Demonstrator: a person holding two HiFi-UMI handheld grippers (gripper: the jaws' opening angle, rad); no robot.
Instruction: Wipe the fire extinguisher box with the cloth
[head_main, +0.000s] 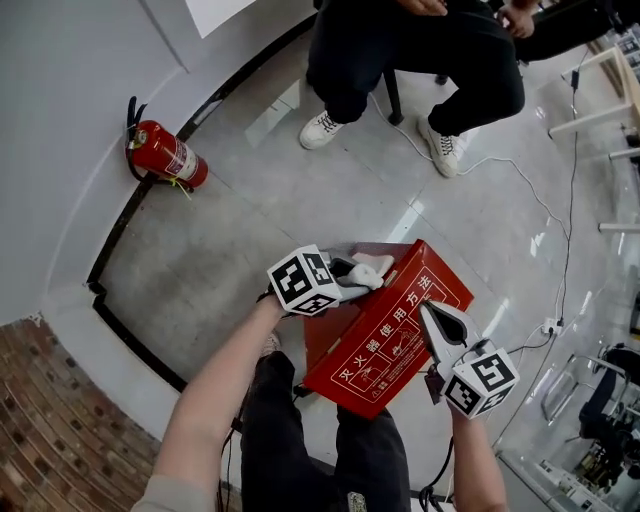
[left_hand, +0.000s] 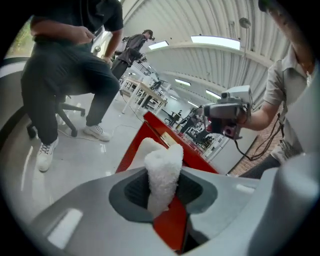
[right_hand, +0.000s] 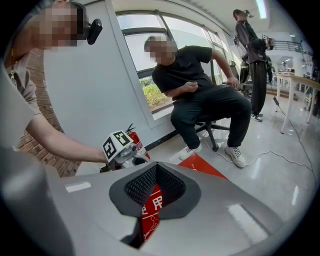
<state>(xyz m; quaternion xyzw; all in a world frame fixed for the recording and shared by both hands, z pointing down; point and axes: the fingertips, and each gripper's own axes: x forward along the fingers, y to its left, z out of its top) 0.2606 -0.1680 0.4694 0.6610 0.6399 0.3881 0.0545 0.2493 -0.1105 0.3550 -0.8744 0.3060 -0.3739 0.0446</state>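
Note:
The red fire extinguisher box (head_main: 375, 335) with white print stands tilted on the floor in front of my legs. My left gripper (head_main: 352, 274) is at the box's upper left corner, shut on a white fluffy cloth (head_main: 375, 266) that rests against the box's top edge. In the left gripper view the cloth (left_hand: 162, 175) stands rolled between the jaws, with the red box (left_hand: 157, 132) behind it. My right gripper (head_main: 438, 322) is shut on the box's right edge. In the right gripper view the printed red panel (right_hand: 150, 212) fills the narrow gap between the jaws.
A red fire extinguisher (head_main: 165, 155) lies by the white wall at upper left. A person in black sits on a chair (head_main: 392, 90) beyond the box, feet (head_main: 320, 130) on the floor. White cables (head_main: 520, 190) run along the floor at right. A brick wall (head_main: 50, 420) is at lower left.

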